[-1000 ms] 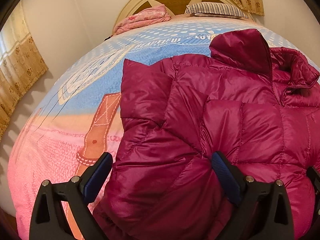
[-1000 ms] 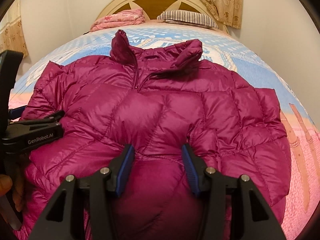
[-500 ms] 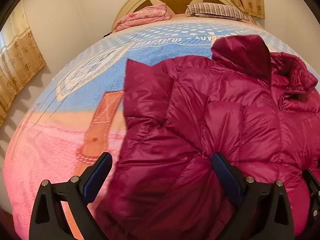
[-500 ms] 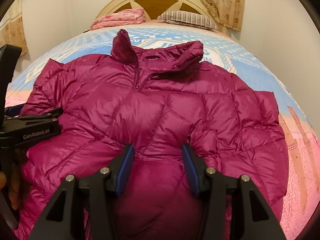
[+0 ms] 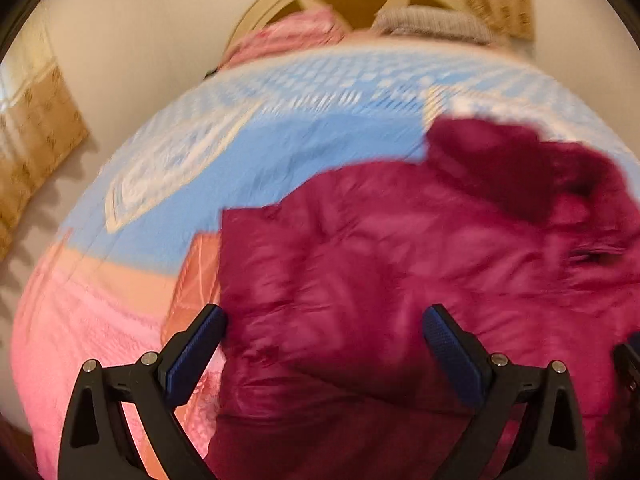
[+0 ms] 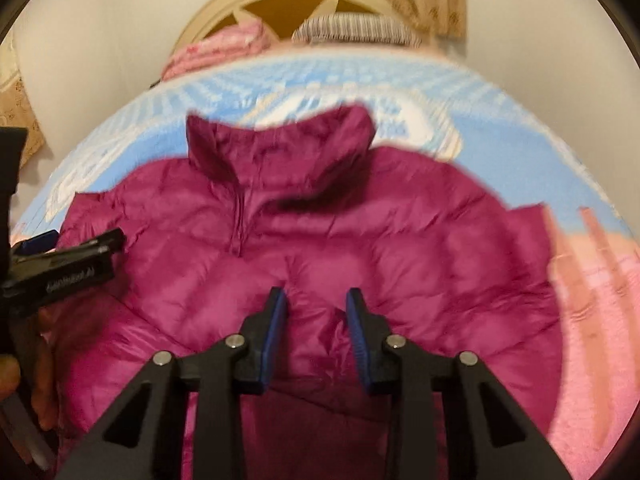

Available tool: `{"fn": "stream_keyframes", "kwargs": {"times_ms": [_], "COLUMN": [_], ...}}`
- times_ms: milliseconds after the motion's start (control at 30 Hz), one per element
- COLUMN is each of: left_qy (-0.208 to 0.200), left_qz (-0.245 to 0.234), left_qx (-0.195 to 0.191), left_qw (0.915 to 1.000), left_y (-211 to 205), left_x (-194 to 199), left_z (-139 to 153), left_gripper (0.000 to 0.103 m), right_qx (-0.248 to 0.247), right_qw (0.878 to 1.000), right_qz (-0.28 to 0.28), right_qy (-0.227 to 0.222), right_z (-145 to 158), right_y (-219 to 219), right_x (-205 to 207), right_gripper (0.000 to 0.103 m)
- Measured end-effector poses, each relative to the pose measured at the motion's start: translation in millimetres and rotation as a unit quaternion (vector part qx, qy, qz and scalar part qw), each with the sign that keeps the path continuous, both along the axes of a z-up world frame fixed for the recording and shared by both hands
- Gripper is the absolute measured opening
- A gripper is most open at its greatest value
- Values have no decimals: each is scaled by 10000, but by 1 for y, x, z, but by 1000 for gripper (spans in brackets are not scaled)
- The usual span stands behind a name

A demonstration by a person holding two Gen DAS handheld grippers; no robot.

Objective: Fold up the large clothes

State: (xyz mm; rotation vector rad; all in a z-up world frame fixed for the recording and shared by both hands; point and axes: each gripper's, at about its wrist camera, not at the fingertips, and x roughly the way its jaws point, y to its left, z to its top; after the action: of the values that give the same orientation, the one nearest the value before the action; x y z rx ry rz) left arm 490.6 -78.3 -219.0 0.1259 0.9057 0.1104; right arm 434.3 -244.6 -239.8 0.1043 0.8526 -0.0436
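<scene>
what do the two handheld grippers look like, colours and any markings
Both are matte black plastic, with triangular cut-outs and silver pivot bolts. The left gripper and right gripper carry textured blue pads on their fingers. White lettering runs along the left gripper's side in the right wrist view, too blurred to read.

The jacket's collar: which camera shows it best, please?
The right wrist view: the collar of the jacket stands near centre, whole, with the zip below it. The left wrist view shows it only sideways, blurred, at the right edge.
</scene>
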Motion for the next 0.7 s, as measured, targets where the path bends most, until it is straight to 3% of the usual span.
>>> {"fn": "stream_keyframes", "kwargs": {"times_ms": [67, 200, 700], "left_qy": [190, 171, 75], "left_qz": [-59, 50, -11], "left_qx": [-361, -745, -639], "left_qw": [9992, 9971, 9979], "left_y": [7, 16, 14], "left_x": [0, -2, -7], "left_z": [-17, -24, -28], "left_gripper": [100, 102, 102], "right_qx": [-191, -269, -317], "right_qw": [9998, 9996, 9994], "right_qz": [48, 46, 7], "right_qy": [-18, -32, -113], "right_z": [-11, -18, -20], "right_y": [3, 3, 4], "right_x": [1, 2, 4], "right_gripper": [35, 35, 35]}}
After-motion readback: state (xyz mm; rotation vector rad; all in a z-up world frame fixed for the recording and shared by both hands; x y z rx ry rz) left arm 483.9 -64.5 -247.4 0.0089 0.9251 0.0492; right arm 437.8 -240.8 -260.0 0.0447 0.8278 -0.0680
